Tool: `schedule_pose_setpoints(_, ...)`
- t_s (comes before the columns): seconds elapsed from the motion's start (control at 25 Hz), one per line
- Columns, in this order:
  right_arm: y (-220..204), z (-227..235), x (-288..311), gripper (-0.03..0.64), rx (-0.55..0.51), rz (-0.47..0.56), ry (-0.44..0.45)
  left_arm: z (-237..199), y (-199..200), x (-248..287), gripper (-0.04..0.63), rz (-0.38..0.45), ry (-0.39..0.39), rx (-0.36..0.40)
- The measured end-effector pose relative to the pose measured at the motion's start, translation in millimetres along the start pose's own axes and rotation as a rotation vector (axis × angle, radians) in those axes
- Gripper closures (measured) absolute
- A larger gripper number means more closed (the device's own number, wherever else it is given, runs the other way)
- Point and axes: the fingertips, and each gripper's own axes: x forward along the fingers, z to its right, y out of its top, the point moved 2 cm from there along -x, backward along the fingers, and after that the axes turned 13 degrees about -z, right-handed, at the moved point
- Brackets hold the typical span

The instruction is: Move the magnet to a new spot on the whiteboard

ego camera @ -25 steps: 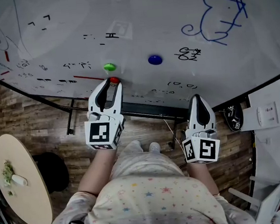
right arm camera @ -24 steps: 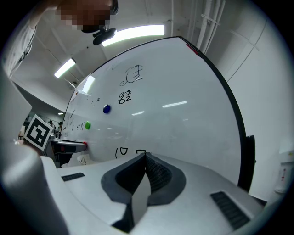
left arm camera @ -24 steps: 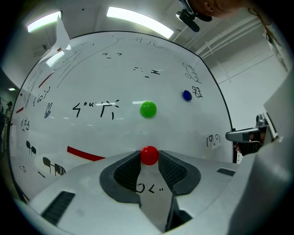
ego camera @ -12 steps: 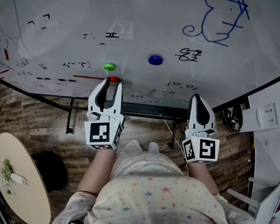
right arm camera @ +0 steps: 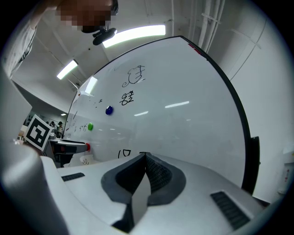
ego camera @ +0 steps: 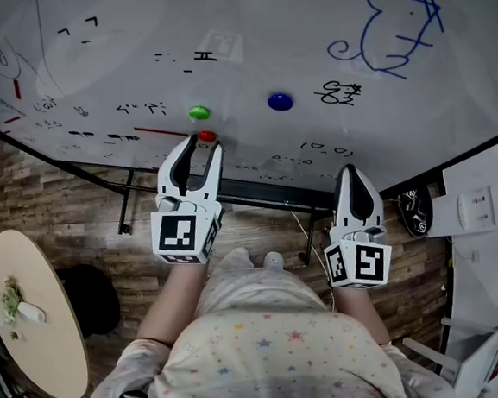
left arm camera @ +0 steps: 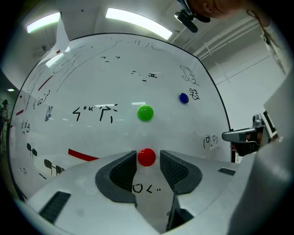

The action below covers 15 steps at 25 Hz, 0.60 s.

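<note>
A red magnet (ego camera: 206, 136) sticks to the lower part of the whiteboard (ego camera: 260, 28). My left gripper (ego camera: 204, 146) is open, and its two fingertips stand on either side of the red magnet (left arm camera: 147, 157) with small gaps. In the left gripper view the left gripper (left arm camera: 147, 156) frames the magnet, just below a green magnet (left arm camera: 145, 113). My right gripper (ego camera: 353, 172) is lower and to the right, shut with nothing in it. In its own view the right gripper (right arm camera: 146, 157) has its pads pressed together.
A green magnet (ego camera: 198, 113) and a blue magnet (ego camera: 279, 102) sit above the red one. Black scribbles and a blue drawing (ego camera: 390, 30) cover the board. A black stand bar (ego camera: 257, 197) runs below it. A round beige table (ego camera: 34, 317) is at the left, a white unit (ego camera: 475, 204) at the right.
The view has shifted slightly. The left gripper keeps its open jaws around the red magnet, which stays on the board. The right gripper has not moved.
</note>
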Motion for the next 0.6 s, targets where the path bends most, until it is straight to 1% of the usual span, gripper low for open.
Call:
schedule_pose_setpoints(0.48, 2.7, -5.0, -5.9, 0.617, -0.005, 0.009, 0.018, 0.8, 6.1, -17.5, 0.454, 0.019, 0.014, 0.003)
schedule_pose_setpoints(0.6, 3.3, -6.6, -7.6, 0.617, -0.004, 0.007, 0.020, 0.3, 7.0, -23.2, 0.468, 0.027, 0.021, 0.002)
